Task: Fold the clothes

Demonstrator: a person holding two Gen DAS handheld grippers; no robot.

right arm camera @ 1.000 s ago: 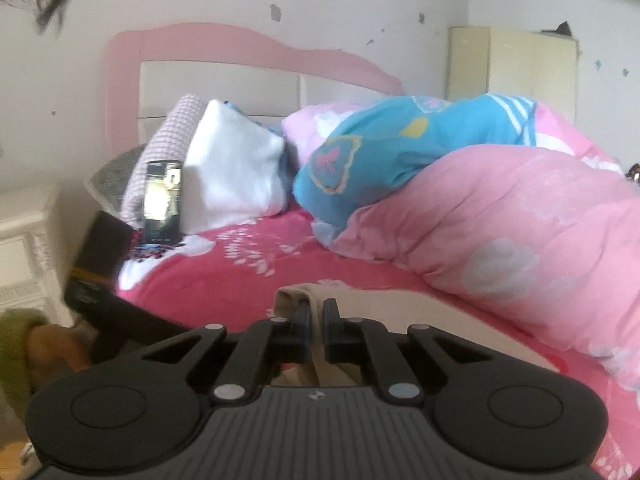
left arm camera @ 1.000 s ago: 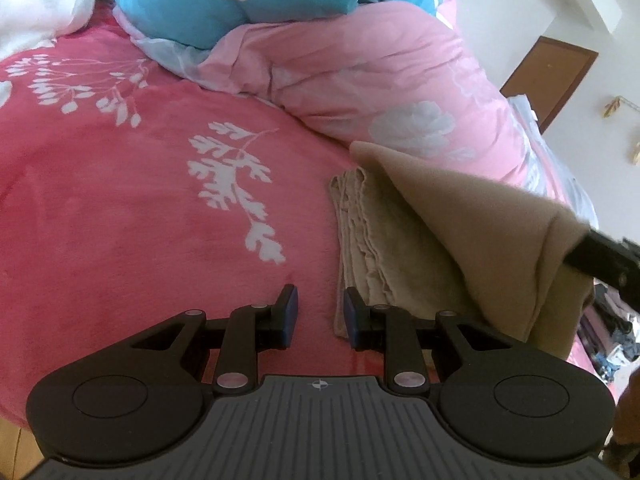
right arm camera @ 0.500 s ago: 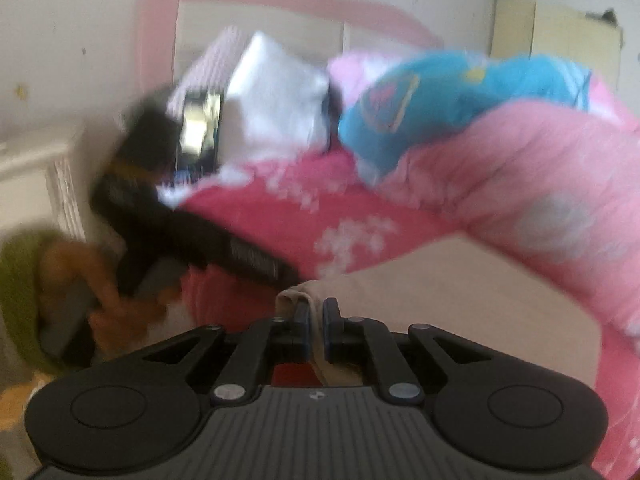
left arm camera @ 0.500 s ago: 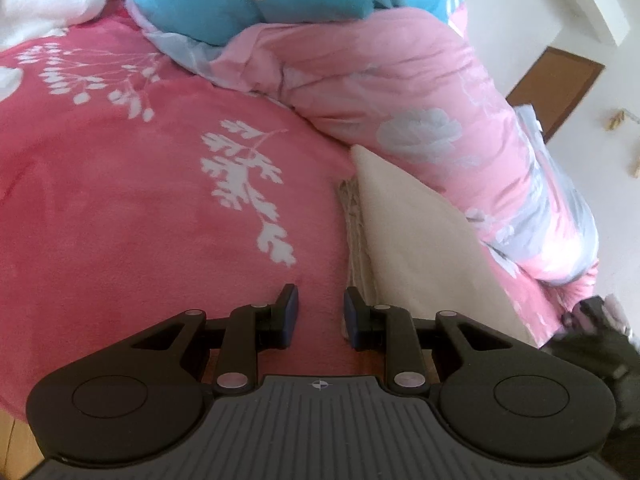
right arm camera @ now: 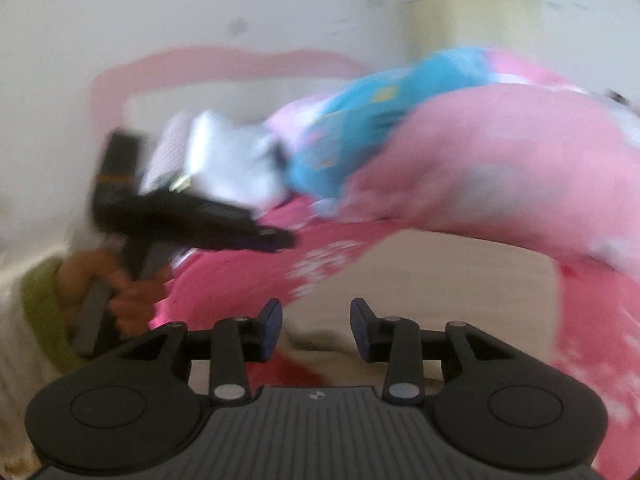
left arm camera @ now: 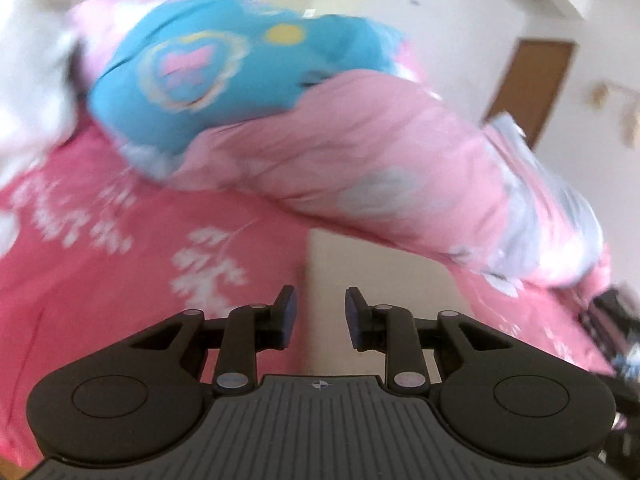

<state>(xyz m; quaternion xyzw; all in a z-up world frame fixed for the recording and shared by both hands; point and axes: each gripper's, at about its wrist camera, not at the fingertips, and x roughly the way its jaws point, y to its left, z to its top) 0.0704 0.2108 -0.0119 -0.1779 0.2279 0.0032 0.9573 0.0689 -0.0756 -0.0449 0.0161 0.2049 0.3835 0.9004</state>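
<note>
Cloth (left arm camera: 384, 280): beige, smooth and flat-faced, lying folded on the bed with one long straight edge showing; its far side is tucking under the pink quilt, and its near end is passing out of sight behind both grippers.
Bedspread (left arm camera: 100, 280): deep pink and plush, carrying white leafy sprigs; the print is smearing with blur in both views.
Quilt (left arm camera: 360, 152): pale pink, puffy and creased, heaping in a long roll across the bed, with faint whitish flower shapes; its right end is trailing into blurred grey-white folds.
Blue pillow (left arm camera: 224, 64): bright blue, rounded, sitting on top of the quilt, showing a scalloped heart with a pink bow; details are blurring.
Headboard (right arm camera: 240, 68): pink curved frame around a white panel, standing against the marked wall, soft with blur.
White pillow (right arm camera: 228, 160): leaning near the headboard, edges hard to make out.
Left gripper (left arm camera: 318, 314): black plastic with blue-faced fingers, standing apart and gripping nothing, hovering over the cloth's left edge.
Right gripper (right arm camera: 316, 328): same build, fingers spread wide and holding nothing, sitting above the cloth's near end.
Hand (right arm camera: 120, 292): gripping the other gripper's handle, a green sleeve (right arm camera: 40, 312) showing at the wrist; heavily blurred.
</note>
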